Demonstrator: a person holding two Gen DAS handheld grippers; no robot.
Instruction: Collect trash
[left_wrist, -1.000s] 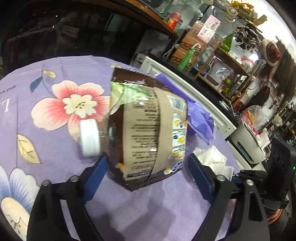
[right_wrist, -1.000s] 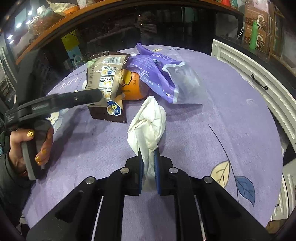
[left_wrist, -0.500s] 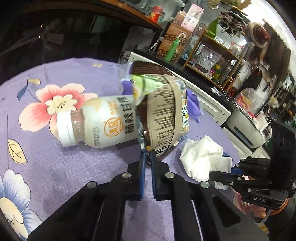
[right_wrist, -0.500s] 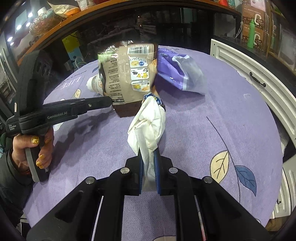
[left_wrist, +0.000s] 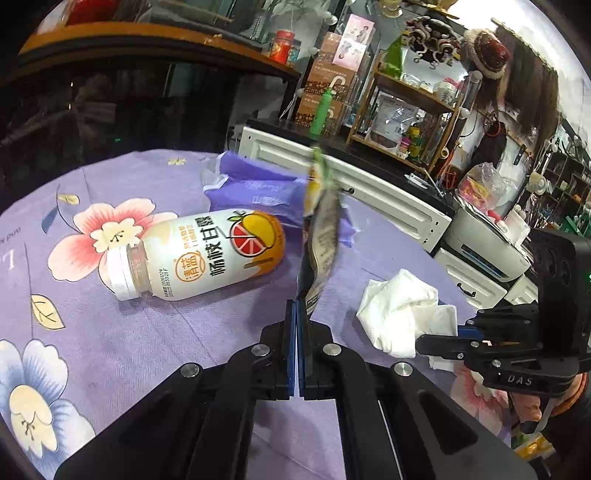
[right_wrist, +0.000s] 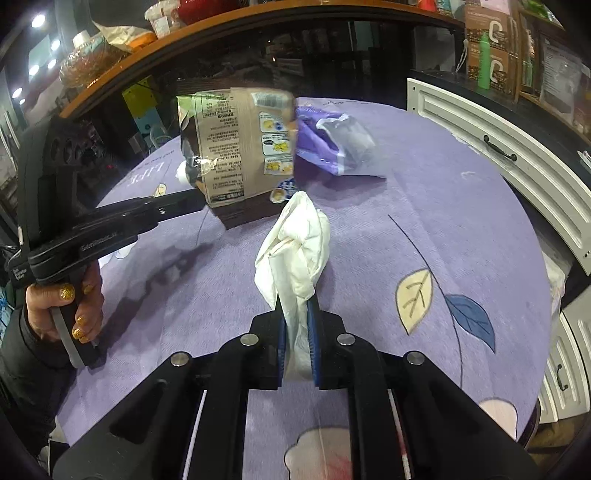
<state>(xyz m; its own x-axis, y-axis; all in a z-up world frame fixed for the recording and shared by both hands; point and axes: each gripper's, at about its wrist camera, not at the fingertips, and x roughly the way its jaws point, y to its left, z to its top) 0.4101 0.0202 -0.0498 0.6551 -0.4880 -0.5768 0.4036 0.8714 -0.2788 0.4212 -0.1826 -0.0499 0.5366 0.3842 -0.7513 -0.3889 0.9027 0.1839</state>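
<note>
Left claw (left_wrist: 297, 314): lately apart around the brown wrapper (left_wrist: 320, 236), now clamped on its edge, lifted clear of the bench (left_wrist: 184, 332). Right claw (right_wrist: 295, 314): clamped on tissue (right_wrist: 295, 251). Bottle (left_wrist: 207, 254), purple packet (left_wrist: 258, 188) uncollected.

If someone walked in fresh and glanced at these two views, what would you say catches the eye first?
Probably the brown snack wrapper, pinched at its edge by the left gripper and dangling above the purple floral tablecloth. Next, the crumpled white tissue clamped in the right gripper. On the cloth lie a drink bottle on its side and, behind it, a purple bag.
</note>
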